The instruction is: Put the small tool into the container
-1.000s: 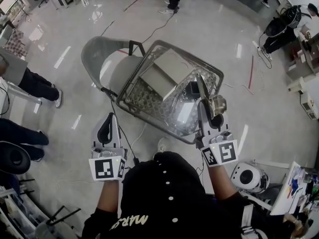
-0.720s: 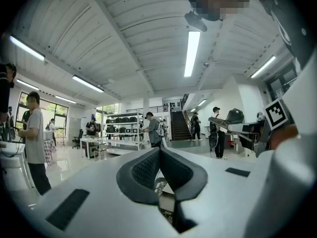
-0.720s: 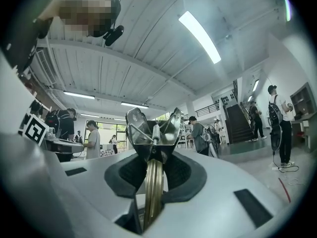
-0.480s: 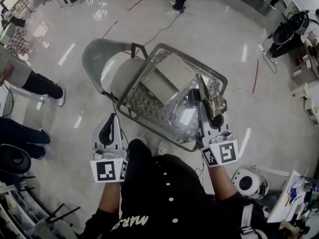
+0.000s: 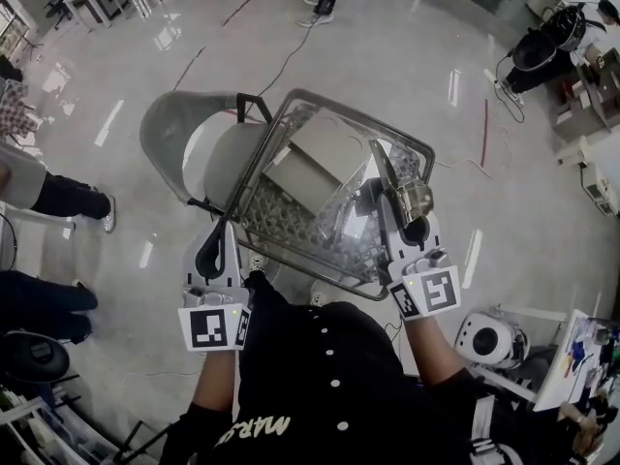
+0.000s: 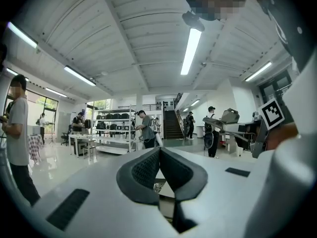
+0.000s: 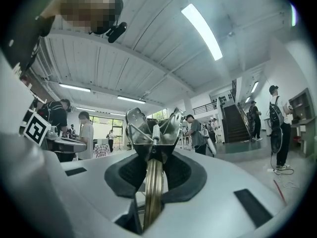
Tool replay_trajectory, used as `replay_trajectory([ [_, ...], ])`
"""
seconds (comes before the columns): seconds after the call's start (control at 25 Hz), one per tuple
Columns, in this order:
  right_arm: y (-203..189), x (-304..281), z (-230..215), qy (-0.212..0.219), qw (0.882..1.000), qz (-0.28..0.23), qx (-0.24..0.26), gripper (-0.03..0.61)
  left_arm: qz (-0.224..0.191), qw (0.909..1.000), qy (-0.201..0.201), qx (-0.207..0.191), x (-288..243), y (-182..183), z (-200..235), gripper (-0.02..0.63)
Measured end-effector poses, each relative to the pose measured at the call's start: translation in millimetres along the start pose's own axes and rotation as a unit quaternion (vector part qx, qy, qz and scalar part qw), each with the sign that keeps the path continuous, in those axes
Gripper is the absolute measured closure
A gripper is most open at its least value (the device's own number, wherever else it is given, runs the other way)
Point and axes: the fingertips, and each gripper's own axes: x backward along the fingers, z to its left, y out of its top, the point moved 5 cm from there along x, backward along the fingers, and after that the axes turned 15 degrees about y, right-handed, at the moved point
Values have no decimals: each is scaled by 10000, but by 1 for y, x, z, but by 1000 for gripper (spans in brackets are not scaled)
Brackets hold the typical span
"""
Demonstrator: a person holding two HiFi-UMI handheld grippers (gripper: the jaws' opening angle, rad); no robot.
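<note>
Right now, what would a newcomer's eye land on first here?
A clear container sits on a grey folding chair at the centre of the head view. At its right side, the right claw grips a shiny metal tool; the left claw, shut and empty, is by its left corner.

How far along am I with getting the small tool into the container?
Done: the right gripper has the small tool clamped between its jaws. In hand: it appears held over the clear container on the chair. Remaining: lower it in and release. The left gripper is shut and empty.
</note>
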Motion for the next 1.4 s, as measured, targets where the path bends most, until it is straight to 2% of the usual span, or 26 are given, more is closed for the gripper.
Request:
replay_trajectory([
  [0.44,-21,-67,-11,-639,9966,487,201,488,167,9932,-1153,-69,-96,-3,22,588],
  [0.64,-44,-89,-16,-664,9941,823,252,488,401,9871,-1548,-40,-119,-15,20,588],
  [0.8,-74,-102,-24,-561,9920,1084,334,488,649,9812,-1816,-15,-133,-29,13,588],
  [0.96,-109,-114,-33,-315,9871,1477,529,488,1012,9754,-1949,193,-140,-42,1,588],
  [1.16,-170,-128,-50,31,9721,2225,747,488,1387,9673,-2110,238,-153,-69,-10,588],
  [1.4,-241,-139,-61,508,9549,2850,656,488,1841,9550,-2324,133,-162,-103,-23,588],
])
